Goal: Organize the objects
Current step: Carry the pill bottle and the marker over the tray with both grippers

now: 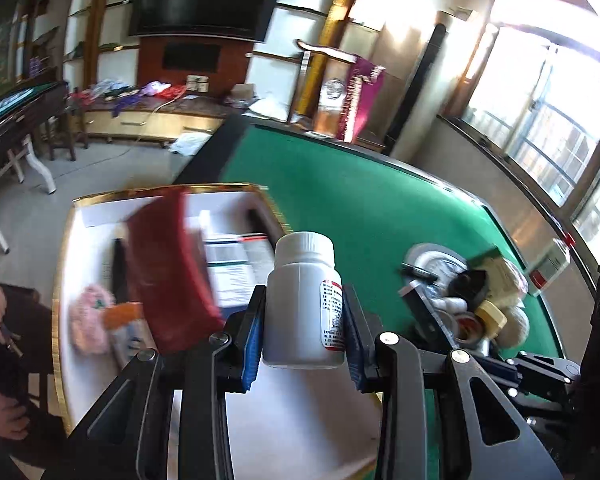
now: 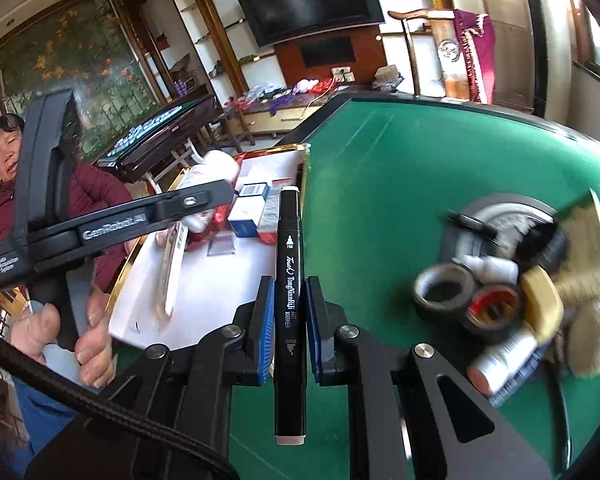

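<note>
My left gripper [image 1: 303, 334] is shut on a white plastic pill bottle [image 1: 302, 300] with a red-and-white label, held upright above the near part of a white gold-rimmed tray [image 1: 62, 280]. A red pouch [image 1: 168, 272], small boxes and a pink fluffy item lie in the tray. My right gripper [image 2: 287, 330] is shut on a black art marker [image 2: 289, 308], upright over the green table [image 2: 380, 184], just right of the tray [image 2: 204, 296]. The left gripper's body [image 2: 112, 220] shows in a hand at the left of the right wrist view.
A pile on the green felt at the right holds tape rolls [image 2: 444, 292], a yellowish tape [image 2: 540, 300], white tubes, a plush toy [image 2: 592, 332] and a round metal disc [image 2: 496, 212]. A person in a dark red jacket [image 2: 88, 200] sits left of the table.
</note>
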### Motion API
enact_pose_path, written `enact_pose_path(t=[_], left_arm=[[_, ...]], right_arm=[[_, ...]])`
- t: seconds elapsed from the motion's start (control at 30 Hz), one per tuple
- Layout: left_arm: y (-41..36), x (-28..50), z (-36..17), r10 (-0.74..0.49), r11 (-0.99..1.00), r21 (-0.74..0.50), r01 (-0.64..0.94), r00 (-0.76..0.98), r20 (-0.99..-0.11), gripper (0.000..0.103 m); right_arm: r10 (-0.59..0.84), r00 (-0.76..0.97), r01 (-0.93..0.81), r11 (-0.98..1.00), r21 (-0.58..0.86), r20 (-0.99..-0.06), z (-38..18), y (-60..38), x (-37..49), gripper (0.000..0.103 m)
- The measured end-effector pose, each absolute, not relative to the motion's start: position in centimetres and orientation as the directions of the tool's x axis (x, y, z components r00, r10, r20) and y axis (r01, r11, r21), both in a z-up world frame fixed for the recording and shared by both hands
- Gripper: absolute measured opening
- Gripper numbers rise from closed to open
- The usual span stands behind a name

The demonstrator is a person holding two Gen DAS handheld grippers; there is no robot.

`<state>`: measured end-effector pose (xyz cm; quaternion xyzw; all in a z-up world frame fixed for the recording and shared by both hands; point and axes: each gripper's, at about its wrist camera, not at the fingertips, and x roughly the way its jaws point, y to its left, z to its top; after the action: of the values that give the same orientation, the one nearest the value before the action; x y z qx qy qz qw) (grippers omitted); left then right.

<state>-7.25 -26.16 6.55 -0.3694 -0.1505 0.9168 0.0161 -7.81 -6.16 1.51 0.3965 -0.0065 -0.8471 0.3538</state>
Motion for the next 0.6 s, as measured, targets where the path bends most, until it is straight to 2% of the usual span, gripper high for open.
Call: enact_pose_path(t=[0.17,0.6], left_arm=[[-31.6,-8.2,4.7,0.075,-0.932,-0.3,0.203,-0.701,-0.709,0.03],[-37.2,-9.4,1.5,0.051,-0.883,-0.354,0.309,-0.686,-0.726,0.03]], right_arm=[[-0.607,-0.385,0.602,-0.736,0.309,-0.696,0.6,-10.1,-10.4,0.013],[-0.538,-0.351,0.588,-0.764,0.267,-0.767,-1.8,-17.9,-16.5,0.013]])
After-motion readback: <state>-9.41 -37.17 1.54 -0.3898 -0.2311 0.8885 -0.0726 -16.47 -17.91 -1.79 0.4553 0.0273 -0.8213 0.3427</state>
